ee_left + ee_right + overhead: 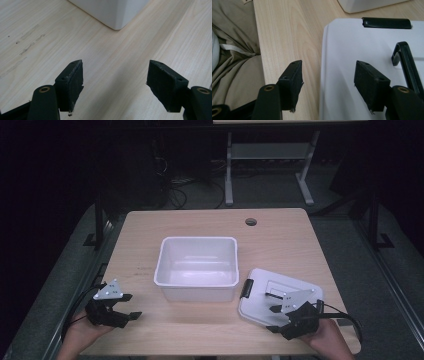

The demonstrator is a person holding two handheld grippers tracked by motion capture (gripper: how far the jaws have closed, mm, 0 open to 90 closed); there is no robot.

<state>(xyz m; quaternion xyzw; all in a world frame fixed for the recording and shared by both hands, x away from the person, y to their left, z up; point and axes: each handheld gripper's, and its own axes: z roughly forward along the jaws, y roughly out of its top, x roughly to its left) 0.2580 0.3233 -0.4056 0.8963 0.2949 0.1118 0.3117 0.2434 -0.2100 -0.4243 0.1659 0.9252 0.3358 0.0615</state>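
An empty white plastic bin (196, 291) stands in the middle of the wooden table (285, 242). Its white lid (260, 292), with black latches (387, 23) and a black handle (408, 62), lies flat to the bin's right. My right gripper (271, 319) hovers at the lid's near edge. In the right gripper view it (328, 75) is open, one jaw over the lid (362, 47) and the other over bare wood, with no pad touching. My left gripper (134, 306) is at the near left, open and with nothing in it (113, 75), pointing toward a bin corner (112, 12).
A round cable hole (251, 222) sits near the table's far edge. Bare wood lies in front of the bin and to its left. The table's near edge and the person's beige clothing (234, 52) are beside the right gripper. Another table's legs (229, 175) stand beyond.
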